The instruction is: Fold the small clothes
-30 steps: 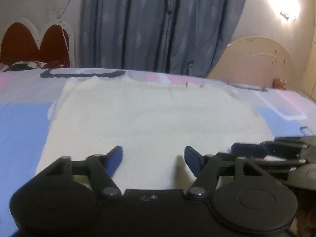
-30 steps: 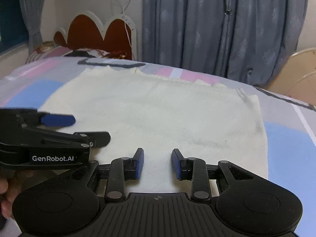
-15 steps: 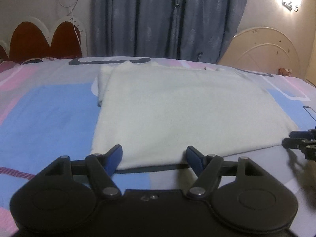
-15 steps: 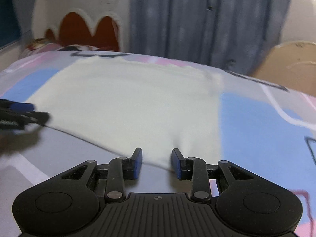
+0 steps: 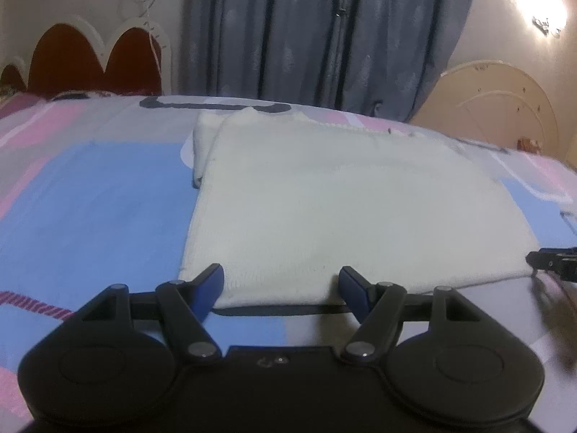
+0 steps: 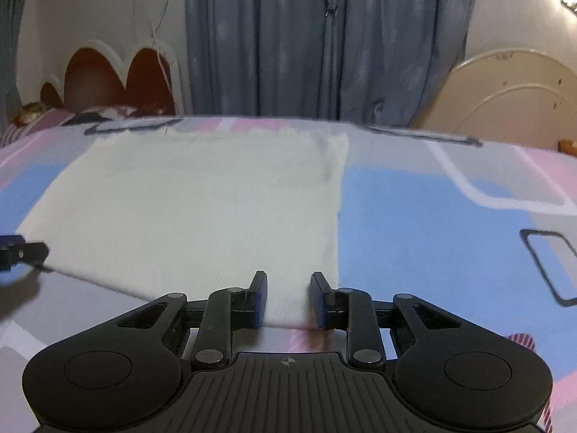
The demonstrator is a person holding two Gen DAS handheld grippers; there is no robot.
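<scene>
A white knit garment (image 5: 342,209) lies flat and folded on the bed, also in the right wrist view (image 6: 202,209). My left gripper (image 5: 281,288) is open, its fingers either side of the garment's near left corner edge, holding nothing. My right gripper (image 6: 286,297) is open with a narrower gap, at the garment's near right corner, with cloth lying between the fingers but not pinched. The right gripper's tip (image 5: 551,261) shows at the right edge of the left wrist view; the left gripper's tip (image 6: 21,252) shows at the left edge of the right wrist view.
The bed sheet (image 5: 90,209) has blue, pink and grey patches. A red and white headboard (image 5: 90,61) stands at the back left, grey curtains (image 5: 324,32) behind, a cream headboard (image 5: 494,101) at the back right.
Both grippers have drawn back from over the garment to its near edge and moved apart toward opposite corners. The garment lies still.
</scene>
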